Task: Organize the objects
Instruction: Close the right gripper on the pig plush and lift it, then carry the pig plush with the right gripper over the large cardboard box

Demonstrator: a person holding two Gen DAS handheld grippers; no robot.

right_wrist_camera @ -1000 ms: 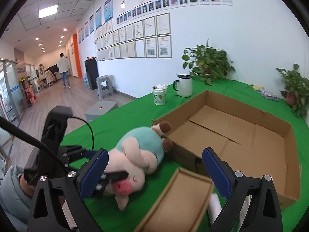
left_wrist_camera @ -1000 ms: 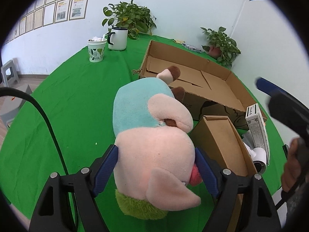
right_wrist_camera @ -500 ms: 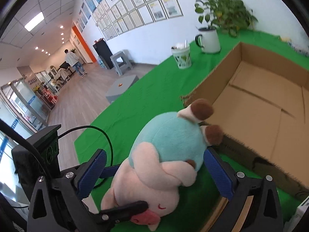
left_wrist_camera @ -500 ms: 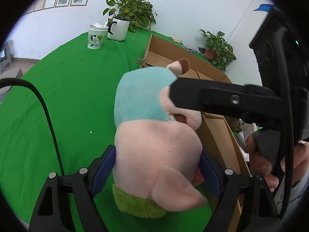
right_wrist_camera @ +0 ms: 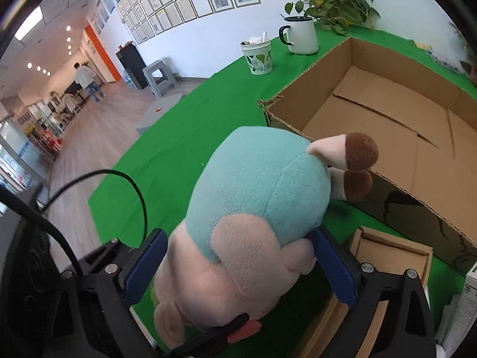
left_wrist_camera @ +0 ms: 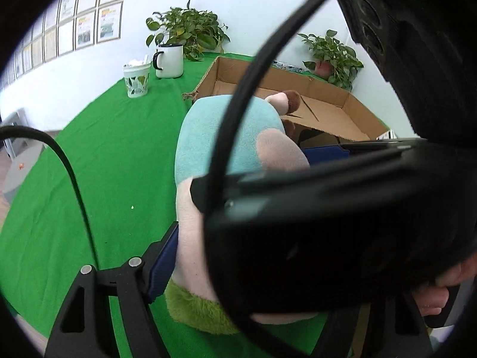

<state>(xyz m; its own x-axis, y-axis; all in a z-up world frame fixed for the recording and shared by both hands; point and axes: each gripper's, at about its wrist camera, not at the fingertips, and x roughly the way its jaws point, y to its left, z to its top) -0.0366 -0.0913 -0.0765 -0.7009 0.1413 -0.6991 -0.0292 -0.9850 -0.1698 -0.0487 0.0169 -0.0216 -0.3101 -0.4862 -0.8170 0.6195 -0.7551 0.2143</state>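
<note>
A plush pig (right_wrist_camera: 256,208) in a teal top lies on the green surface (left_wrist_camera: 98,155) just before the big box (right_wrist_camera: 396,125), both hand-held grippers around it. The left wrist view is half blocked by the right hand-held gripper's black body and a cable crossing in front, with a hand (left_wrist_camera: 441,286) at the lower right edge; it alone shows the second potted plant (left_wrist_camera: 331,56) behind the box. The right wrist view alone shows the pig's brown-tipped feet against the box's near wall, a small open box (right_wrist_camera: 387,250) at lower right, a white carton (right_wrist_camera: 465,307) at the right edge, and a corridor at far left where one person (right_wrist_camera: 88,82) stands. The left hand-held gripper (left_wrist_camera: 238,256) has its jaws closing on the pig's pink head; its left blue pad (left_wrist_camera: 162,264) presses the plush, the other pad being hidden. The right hand-held gripper (right_wrist_camera: 238,265) has its jaws closing too, its blue pads (right_wrist_camera: 143,265) on either side of the pig where head meets body, both touching the plush. Counted across both views: one pig, two cardboard boxes, one paper cup (right_wrist_camera: 258,56), one white mug (right_wrist_camera: 301,37), two potted plants, two hand-held grippers.
</note>
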